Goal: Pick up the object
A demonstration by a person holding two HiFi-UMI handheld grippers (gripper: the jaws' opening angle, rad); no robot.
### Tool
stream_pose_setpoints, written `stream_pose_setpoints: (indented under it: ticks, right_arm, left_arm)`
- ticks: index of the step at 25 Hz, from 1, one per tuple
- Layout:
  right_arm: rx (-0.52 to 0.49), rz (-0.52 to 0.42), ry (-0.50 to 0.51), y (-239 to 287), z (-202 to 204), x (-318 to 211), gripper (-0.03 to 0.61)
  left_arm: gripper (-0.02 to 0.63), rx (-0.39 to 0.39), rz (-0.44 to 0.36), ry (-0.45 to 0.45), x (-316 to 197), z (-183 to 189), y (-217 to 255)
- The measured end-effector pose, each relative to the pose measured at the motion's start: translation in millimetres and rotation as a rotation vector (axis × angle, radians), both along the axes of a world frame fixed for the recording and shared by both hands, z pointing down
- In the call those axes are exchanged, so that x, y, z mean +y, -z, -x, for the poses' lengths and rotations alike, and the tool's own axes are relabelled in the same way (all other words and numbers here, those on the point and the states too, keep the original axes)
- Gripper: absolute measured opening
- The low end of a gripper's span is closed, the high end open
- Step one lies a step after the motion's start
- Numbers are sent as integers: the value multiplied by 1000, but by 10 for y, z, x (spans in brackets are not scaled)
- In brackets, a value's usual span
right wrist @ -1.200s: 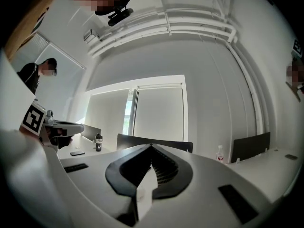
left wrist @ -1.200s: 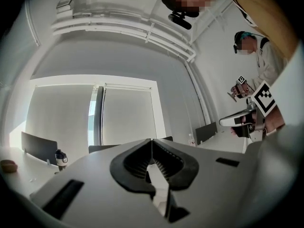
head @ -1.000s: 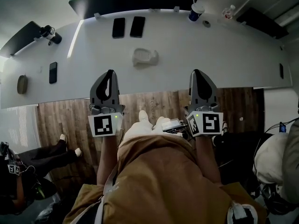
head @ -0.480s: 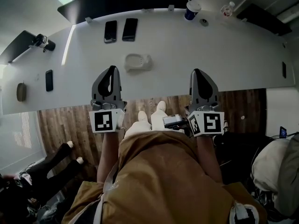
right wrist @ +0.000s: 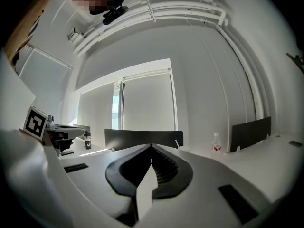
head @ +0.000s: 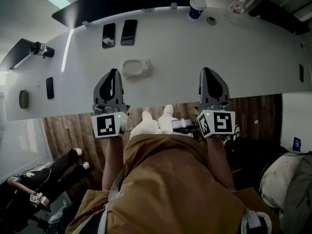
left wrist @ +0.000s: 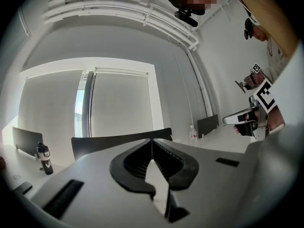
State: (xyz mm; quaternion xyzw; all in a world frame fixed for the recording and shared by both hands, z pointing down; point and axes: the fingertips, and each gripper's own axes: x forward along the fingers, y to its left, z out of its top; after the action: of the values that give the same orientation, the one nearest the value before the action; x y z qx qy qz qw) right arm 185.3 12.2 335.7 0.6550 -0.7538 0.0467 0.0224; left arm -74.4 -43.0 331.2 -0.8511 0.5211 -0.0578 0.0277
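A white moulded object (head: 135,68) lies on the long white table (head: 253,52), a little beyond and to the right of my left gripper (head: 114,72). That gripper hovers over the table's near edge with its jaws together and nothing between them; its tips (left wrist: 152,141) meet in the left gripper view. My right gripper (head: 207,71) is level with it, farther right and well away from the object, also shut and empty (right wrist: 152,147). The object is hidden in both gripper views.
Two dark phones (head: 118,33) lie beyond the object, a cup with a straw (head: 196,7) and a small bottle (head: 238,5) at the far right. A phone (head: 49,87) and a brown oval (head: 23,99) sit left. A black partition (head: 126,1) backs the table. A seated person's legs (head: 66,161) are at lower left.
The table and everything on it have slid left and slightly down in the head view. Both grippers keep their place in the frame and stay shut.
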Motion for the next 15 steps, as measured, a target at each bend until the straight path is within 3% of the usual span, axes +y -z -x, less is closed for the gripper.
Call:
stream_pose_setpoints:
  ticks: [11,15]
  right_arm:
    - [-27,-2,41,-25,156,-356,8]
    - [-17,-1,50,27,295,-516,8]
  left_arm:
    - [18,17,62,11,-242,87,-220]
    - [18,-9,64,-1,-392,163,-250]
